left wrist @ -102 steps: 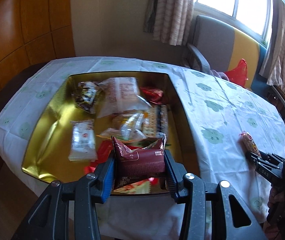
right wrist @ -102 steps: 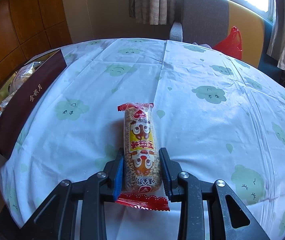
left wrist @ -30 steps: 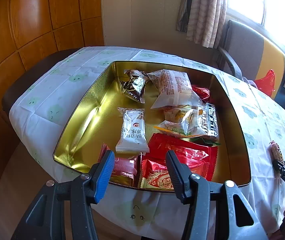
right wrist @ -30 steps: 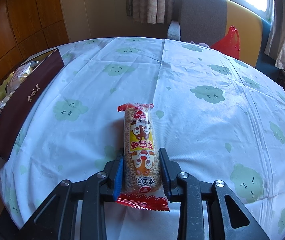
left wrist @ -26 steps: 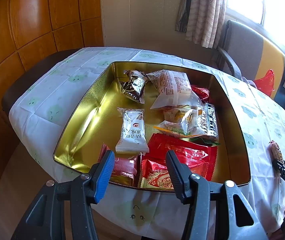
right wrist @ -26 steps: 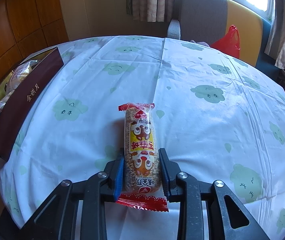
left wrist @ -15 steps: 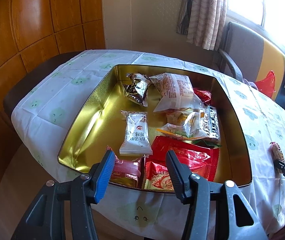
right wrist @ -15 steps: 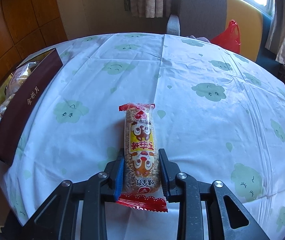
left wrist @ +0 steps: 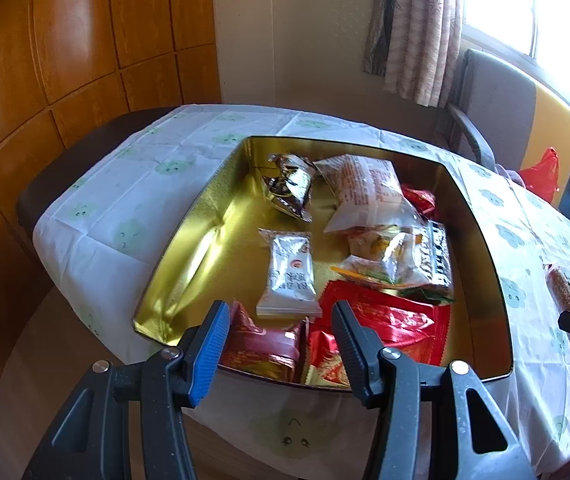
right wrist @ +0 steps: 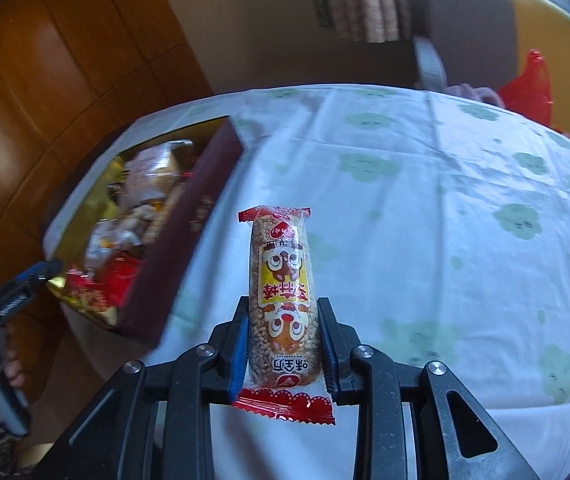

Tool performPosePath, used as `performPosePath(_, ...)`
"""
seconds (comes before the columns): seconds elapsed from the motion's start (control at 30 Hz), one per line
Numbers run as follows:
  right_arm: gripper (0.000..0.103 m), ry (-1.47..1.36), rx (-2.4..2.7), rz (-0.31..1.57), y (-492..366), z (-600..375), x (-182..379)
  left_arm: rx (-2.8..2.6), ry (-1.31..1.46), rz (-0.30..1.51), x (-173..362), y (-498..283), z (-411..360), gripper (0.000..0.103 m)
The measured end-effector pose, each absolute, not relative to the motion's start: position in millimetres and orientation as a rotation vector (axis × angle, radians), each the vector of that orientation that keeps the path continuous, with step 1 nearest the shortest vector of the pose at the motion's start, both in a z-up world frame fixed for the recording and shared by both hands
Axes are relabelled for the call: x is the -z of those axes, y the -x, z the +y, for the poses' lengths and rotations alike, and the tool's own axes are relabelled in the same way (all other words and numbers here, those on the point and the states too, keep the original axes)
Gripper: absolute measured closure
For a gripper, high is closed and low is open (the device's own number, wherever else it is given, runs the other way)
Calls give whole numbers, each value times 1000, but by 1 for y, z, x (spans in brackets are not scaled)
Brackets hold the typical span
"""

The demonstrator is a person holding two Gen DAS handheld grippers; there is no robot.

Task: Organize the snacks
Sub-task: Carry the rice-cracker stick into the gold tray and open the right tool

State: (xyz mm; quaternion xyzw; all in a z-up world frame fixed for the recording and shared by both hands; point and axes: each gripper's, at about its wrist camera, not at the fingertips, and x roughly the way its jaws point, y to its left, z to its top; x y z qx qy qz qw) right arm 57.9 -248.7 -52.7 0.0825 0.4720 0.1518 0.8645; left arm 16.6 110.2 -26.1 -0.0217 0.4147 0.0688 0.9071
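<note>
Lifted off the table (right wrist: 465,208) since the earlier frame, the puffed-rice bar (right wrist: 283,300) sits clamped in the right hand-held gripper (right wrist: 283,344); next, carry it left over the gold tin (left wrist: 481,236). Left hand-held gripper (left wrist: 281,344) hangs apart, empty.

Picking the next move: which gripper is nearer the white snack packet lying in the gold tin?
Left. The left gripper hovers open at the tin's near edge, just short of the white packet. The right gripper, clamped on a cereal bar, is over the tablecloth outside the tin.

Black grippers (left wrist: 281,344) — blue pads (left wrist: 209,354); silver screws (left wrist: 386,354)
</note>
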Motion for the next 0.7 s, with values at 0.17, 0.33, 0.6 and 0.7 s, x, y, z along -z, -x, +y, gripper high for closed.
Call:
performPosePath(0.17, 72, -148, -467, 979, -66, -203, 32, -188, 47, 825, 19, -17, 122, 49)
performPosePath(0.33, 72, -129, -614, 998, -83, -143, 20, -215, 69, 816, 17, -17, 133, 49)
performPosePath(0.6, 72, -160, -671, 1057, -115, -74, 29, -228, 100, 821, 21, -18, 144, 50)
performPosePath(0.7, 69, -196, -651, 1087, -128, -57, 42, -228, 111, 831, 24, -19, 144, 50)
